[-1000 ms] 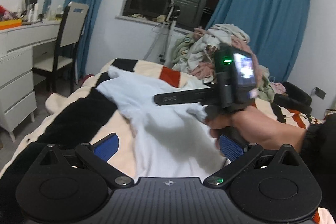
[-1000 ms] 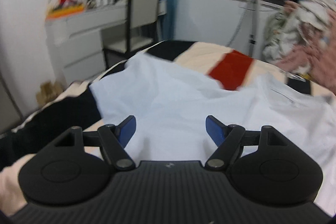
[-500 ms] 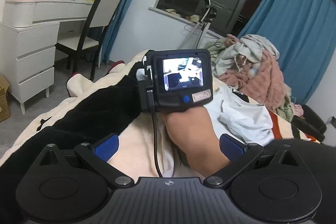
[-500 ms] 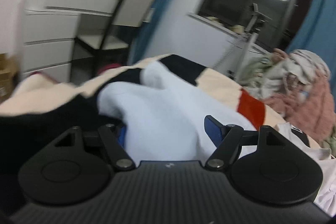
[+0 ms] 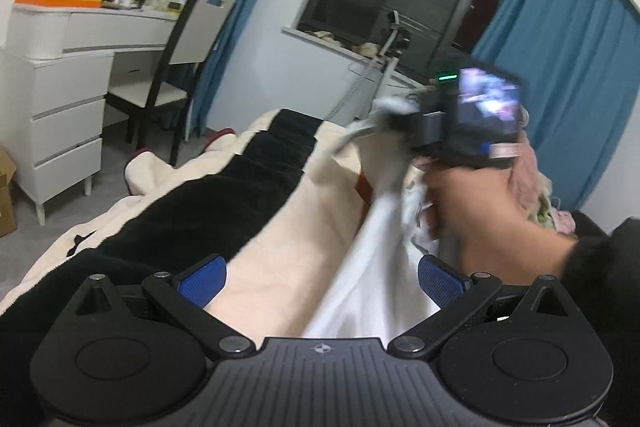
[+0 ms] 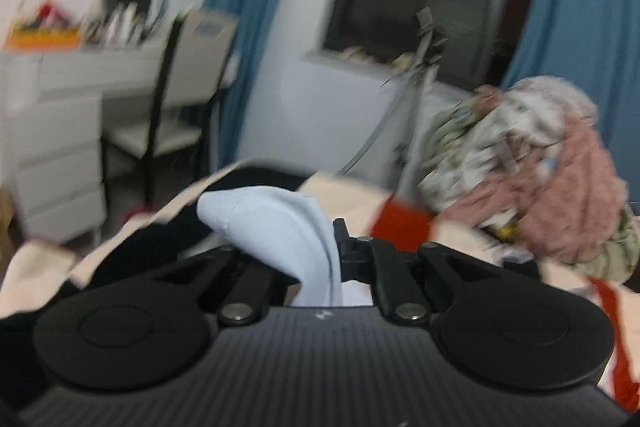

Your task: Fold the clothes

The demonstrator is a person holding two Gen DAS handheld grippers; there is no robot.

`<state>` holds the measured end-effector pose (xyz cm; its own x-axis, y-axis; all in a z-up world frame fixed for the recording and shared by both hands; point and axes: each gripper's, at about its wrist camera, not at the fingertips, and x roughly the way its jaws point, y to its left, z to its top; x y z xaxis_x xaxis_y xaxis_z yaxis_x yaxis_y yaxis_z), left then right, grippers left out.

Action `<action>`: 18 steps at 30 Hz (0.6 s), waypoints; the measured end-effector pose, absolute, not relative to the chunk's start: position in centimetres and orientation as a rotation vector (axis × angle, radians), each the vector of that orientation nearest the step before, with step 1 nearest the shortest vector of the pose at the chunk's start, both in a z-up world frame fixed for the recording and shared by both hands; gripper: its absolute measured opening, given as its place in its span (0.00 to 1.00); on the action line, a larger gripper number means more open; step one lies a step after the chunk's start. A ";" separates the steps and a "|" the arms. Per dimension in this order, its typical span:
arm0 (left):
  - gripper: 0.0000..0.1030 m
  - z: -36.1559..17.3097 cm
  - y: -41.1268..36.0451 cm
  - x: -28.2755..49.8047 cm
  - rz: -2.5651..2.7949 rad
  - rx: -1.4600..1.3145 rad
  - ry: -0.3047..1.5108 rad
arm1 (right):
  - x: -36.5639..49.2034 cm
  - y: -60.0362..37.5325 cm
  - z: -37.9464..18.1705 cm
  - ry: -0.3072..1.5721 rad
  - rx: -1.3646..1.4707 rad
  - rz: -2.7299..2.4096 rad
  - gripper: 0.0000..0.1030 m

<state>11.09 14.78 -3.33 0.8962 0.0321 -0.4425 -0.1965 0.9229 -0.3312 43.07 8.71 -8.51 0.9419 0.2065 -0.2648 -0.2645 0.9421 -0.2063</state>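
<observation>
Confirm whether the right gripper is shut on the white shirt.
Shut on it: the right gripper has its jaws closed together, with a fold of the white fabric shirt pinched between them.

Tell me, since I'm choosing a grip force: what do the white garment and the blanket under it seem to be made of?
The white garment looks like thin, matte knit, probably cotton: it drapes in soft folds where the right gripper pinches it. The blanket looks like thick plush fleece, judging by its fuzzy, light-absorbing nap.
</observation>
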 end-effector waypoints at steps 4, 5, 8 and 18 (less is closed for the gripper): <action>1.00 -3.2 13.5 10.7 0.089 -0.335 0.440 | 43.7 -0.5 -6.3 0.178 -0.086 0.104 0.06; 1.00 -3.2 13.3 10.8 0.079 -0.327 0.441 | 44.0 -3.0 -6.4 0.186 -0.038 0.061 0.07; 1.00 -3.8 12.7 11.2 0.049 -0.307 0.452 | 45.5 -9.6 -8.6 0.262 0.098 -0.046 0.07; 1.00 -6.4 9.5 13.9 -0.003 -0.178 0.510 | 47.1 -17.3 -15.8 0.502 0.282 -0.004 0.82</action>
